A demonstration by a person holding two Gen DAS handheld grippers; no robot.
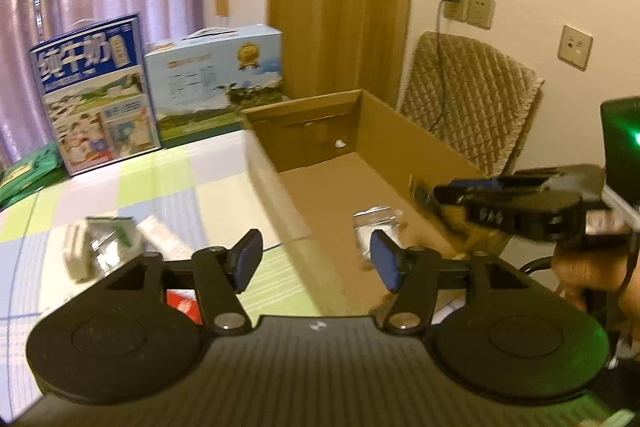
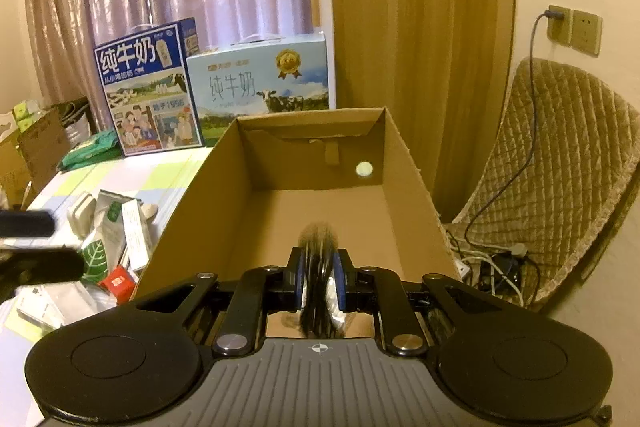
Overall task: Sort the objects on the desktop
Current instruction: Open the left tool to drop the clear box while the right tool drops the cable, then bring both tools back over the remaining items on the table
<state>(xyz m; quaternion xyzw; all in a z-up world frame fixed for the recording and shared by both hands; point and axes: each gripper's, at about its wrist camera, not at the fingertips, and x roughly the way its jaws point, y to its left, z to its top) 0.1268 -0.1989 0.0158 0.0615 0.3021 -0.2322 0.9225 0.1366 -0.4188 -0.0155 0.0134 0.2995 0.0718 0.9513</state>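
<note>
Each claw is built alike: the left claw and the right claw have black linkage arms with round silver screws, blue pads on the fingers, two round black discs either side of a ribbed grey housing, and a small white crosshair mark beside the screws.

The cardboard box is standing open-topped ahead of me, its floor lying mostly bare, so I am finding free room inside. Its tall left wall is blocking a sideways pass from the bench. Left of the box, cluttered packets are crowding the bench; two milk cartons are standing behind.
</note>
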